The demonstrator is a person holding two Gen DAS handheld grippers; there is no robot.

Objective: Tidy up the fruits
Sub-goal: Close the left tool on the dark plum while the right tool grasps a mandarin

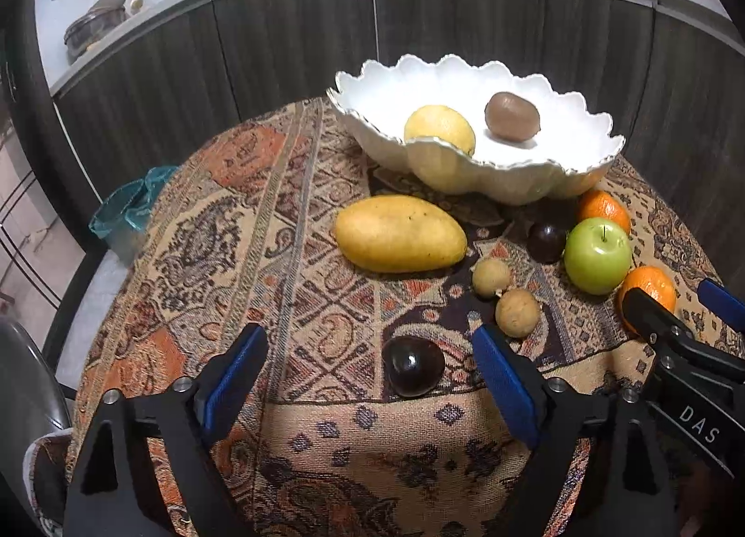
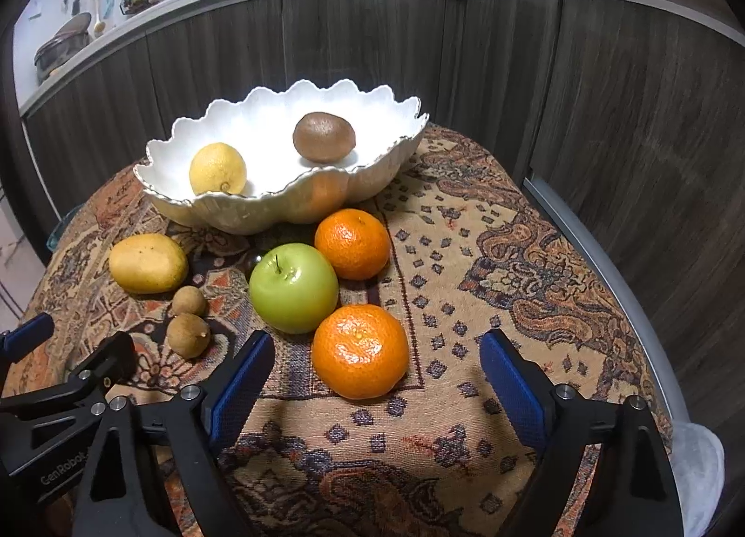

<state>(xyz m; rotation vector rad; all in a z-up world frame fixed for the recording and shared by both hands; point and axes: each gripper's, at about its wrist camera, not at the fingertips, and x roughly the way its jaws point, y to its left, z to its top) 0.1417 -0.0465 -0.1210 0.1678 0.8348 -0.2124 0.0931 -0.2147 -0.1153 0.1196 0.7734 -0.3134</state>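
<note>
Left tongs (image 1: 370,369) wide around dark plum (image 1: 413,365), right tongs (image 2: 377,374) around orange (image 2: 360,351)

Fruit count on the patterned table, one bowl and eleven fruits

One white scalloped ceramic bowl (image 1: 549,174) holds one yellow lemon (image 1: 438,127) and one brown fuzzy kiwi (image 1: 512,116). Outside it lie one large yellow mango (image 1: 400,233), one green apple (image 2: 293,288), two orange mandarins (image 2: 359,351) (image 2: 352,244), two small tan round fruits (image 1: 518,312) (image 1: 491,277) (possibly longans), and two dark purple glossy round fruits (image 1: 413,365) (image 1: 545,241).
</note>
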